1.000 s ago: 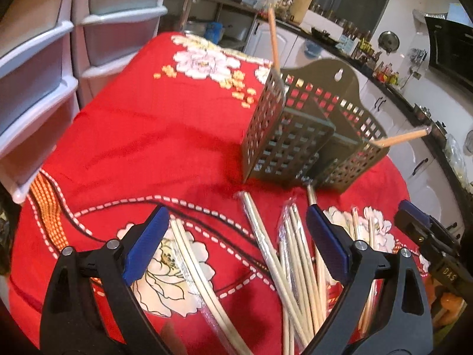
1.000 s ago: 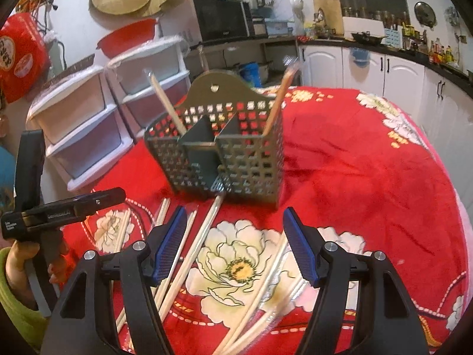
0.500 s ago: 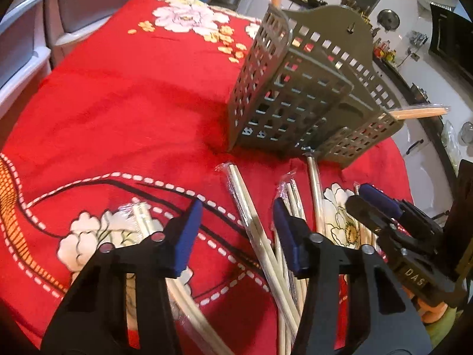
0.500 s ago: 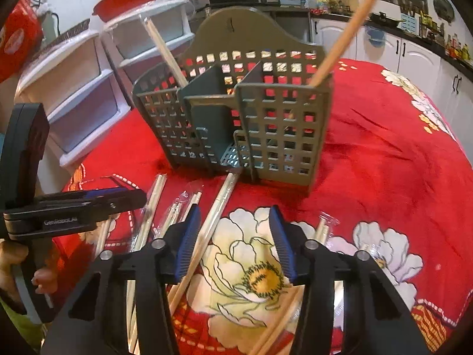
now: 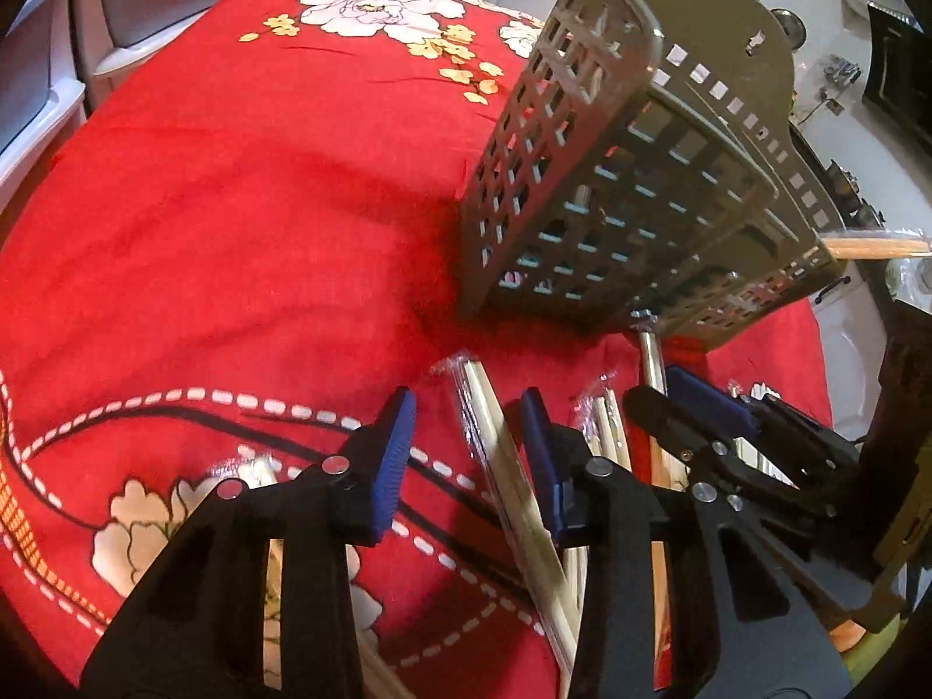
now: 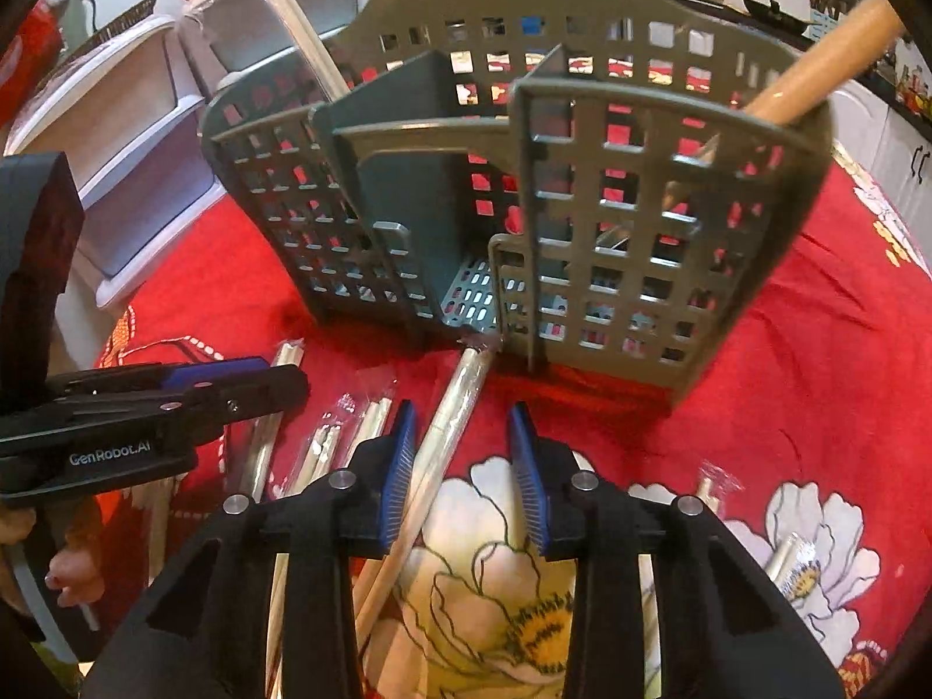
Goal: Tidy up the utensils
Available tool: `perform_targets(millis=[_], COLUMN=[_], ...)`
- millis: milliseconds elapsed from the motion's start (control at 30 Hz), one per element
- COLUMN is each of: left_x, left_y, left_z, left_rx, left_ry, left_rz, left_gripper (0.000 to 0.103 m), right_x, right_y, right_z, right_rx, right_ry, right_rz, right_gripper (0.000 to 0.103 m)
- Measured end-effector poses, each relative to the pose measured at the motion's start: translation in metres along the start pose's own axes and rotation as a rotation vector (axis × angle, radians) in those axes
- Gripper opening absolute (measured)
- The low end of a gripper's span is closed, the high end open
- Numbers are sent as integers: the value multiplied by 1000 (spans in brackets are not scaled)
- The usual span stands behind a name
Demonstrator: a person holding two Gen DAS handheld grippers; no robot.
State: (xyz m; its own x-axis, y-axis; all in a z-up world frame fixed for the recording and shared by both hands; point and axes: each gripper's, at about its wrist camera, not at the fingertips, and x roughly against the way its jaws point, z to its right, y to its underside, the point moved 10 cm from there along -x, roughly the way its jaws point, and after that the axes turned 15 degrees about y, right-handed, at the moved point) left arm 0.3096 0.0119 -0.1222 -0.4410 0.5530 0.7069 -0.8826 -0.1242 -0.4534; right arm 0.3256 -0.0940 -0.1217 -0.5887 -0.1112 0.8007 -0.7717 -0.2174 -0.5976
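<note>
- Cloth (image 5: 233, 221): red, flowered, covering the whole table; everything below rests on it
- Caddy (image 6: 524, 192): grey perforated utensil holder with partitions, upright on the cloth beyond both grippers
- Filed utensils: one pale stick (image 6: 303, 29) leans out of the left compartment and one wooden handle (image 6: 815, 64) out of the right (so, by appearance, two items are already sorted)
- Loose chopsticks (image 5: 512, 466): several pairs in clear wrappers lie scattered on the cloth in front of the caddy; one long pair (image 6: 448, 425) has its tip touching the caddy's base. These are what remains, and they are the larger share of the job
- Left gripper (image 5: 466, 454): low over the cloth, its jaws have just been closing; a wrapped pair lies between them, close by the right-hand pad, but a gap shows on the other side, so nothing is clamped yet
- Right gripper (image 6: 460, 460): its jaws have likewise just been closing around the long pair, which runs just beside the left pad; daylight remains at the other pad, so no grip yet
- Stage, as judged: early, with both tongs about to take a pair each
</note>
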Motion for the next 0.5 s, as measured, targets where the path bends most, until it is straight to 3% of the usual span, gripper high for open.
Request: perform_targets(millis=[100, 233, 367, 500], left_x=[-2, -5, -6, -2], left_y=[-3, -7, -9, -6], left_z=[0, -4, -3, 2], left_rx=[-2, -16, -38, -32], left_ry=[1, -28, -48, -21], left_rz=[4, 13, 18, 25], left_gripper=[27, 16, 11, 4], right_x=[-7, -10, -13, -8], right_y=[-2, -4, -7, -7], right_z=[-2, -4, -6, 0], right_rx=[-4, -3, -13, -30], right_ry=[4, 14, 20, -2], right_rz=[-10, -10, -5, 6], right_gripper=[31, 27, 20, 8])
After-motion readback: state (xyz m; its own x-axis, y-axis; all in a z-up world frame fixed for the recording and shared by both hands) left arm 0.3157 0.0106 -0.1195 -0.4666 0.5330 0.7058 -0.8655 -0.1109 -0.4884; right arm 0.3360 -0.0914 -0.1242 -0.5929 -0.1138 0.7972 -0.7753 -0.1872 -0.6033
